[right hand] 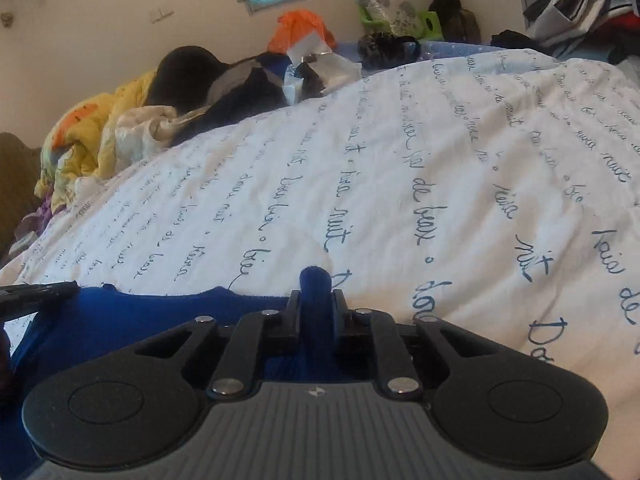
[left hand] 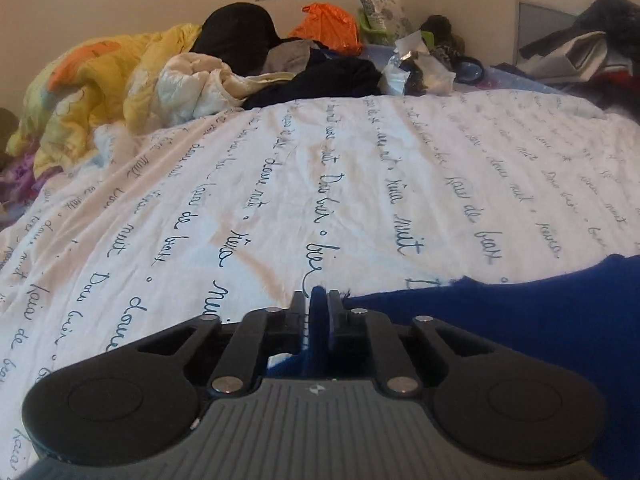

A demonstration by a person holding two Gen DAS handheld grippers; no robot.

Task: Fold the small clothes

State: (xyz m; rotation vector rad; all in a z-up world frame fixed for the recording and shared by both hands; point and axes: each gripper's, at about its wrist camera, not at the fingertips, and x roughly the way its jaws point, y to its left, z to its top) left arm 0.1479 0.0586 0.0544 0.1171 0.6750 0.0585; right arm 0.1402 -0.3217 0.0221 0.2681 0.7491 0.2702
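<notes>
A blue garment [left hand: 520,312] lies on the white bedsheet with blue script [left hand: 280,200]. My left gripper [left hand: 318,300] is shut on an edge of the blue garment, which spreads to its right. In the right wrist view my right gripper [right hand: 316,296] is shut on another fold of the blue garment [right hand: 140,312], which spreads to its left. The tip of the left gripper [right hand: 36,294] shows at the far left of that view, at the garment's other edge. Both grippers sit low over the sheet.
A pile of clothes and bedding lies at the far side of the bed: a yellow quilt [left hand: 100,80], a black garment [left hand: 236,36], an orange bag [left hand: 328,26], plastic wrap [left hand: 416,68]. More clothes [left hand: 580,48] are heaped at the right.
</notes>
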